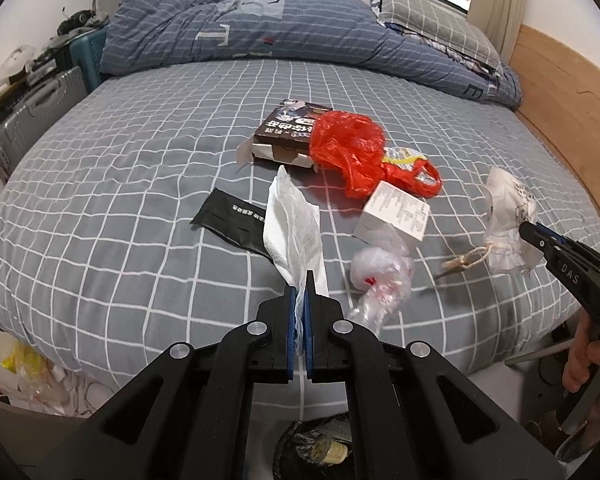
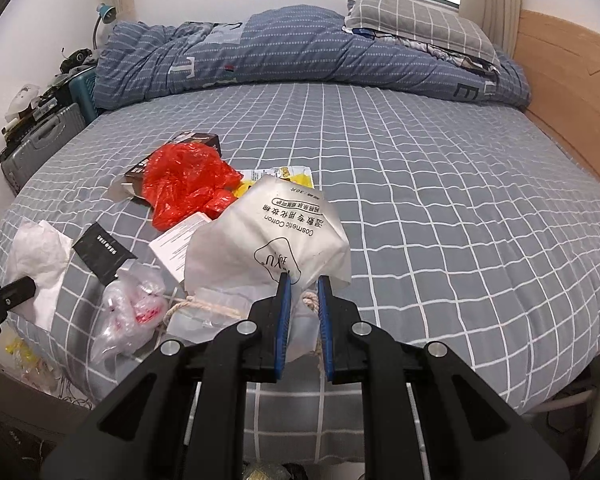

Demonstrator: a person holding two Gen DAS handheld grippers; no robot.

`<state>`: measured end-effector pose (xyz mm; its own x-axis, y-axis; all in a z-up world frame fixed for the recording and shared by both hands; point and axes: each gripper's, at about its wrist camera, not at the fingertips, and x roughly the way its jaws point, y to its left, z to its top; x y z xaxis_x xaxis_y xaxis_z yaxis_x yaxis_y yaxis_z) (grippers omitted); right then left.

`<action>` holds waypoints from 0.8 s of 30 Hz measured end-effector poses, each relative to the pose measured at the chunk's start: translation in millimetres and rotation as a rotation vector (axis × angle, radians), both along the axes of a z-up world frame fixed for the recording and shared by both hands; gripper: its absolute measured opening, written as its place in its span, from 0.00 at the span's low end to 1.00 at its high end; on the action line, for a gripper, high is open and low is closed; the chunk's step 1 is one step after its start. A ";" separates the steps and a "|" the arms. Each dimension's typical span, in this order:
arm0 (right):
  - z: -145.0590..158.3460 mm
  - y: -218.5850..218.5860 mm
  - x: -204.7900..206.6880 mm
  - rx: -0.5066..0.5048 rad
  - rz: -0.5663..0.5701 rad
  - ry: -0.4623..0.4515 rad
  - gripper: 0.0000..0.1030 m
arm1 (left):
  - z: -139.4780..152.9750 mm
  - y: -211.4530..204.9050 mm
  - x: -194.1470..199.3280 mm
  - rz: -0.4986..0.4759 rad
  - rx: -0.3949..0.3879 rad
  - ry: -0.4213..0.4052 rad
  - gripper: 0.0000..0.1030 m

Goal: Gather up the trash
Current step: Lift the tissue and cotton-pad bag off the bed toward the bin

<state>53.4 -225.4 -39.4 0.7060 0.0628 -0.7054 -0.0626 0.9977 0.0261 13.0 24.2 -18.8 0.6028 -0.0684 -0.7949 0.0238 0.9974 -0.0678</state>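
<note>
My left gripper (image 1: 300,280) is shut on a crumpled white tissue (image 1: 294,216) lifted above the grey checked bed (image 1: 120,184). My right gripper (image 2: 304,284) is shut on a white cosmetic-cotton pouch (image 2: 276,232) with a drawstring (image 2: 204,306), also held above the sheet; the pouch (image 1: 508,208) and right gripper (image 1: 530,232) show at the right of the left wrist view. Left on the bed are a red plastic bag (image 1: 352,148), a dark printed box (image 1: 288,128), a white box (image 1: 396,216), a black sachet (image 1: 232,220) and a clear plastic wad (image 1: 380,272).
A folded blue quilt (image 1: 240,28) and a grey pillow (image 1: 432,20) lie at the far side, with a wooden headboard (image 1: 572,108) on the right. A grey suitcase (image 1: 28,120) stands left of the bed. A bin with a dark liner (image 1: 312,448) sits below the bed's near edge.
</note>
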 end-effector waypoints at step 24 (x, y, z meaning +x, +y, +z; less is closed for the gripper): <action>4.2 11.9 -63.8 0.004 0.047 -0.006 0.13 | -3.0 -6.0 -53.5 0.012 -0.031 0.017 0.02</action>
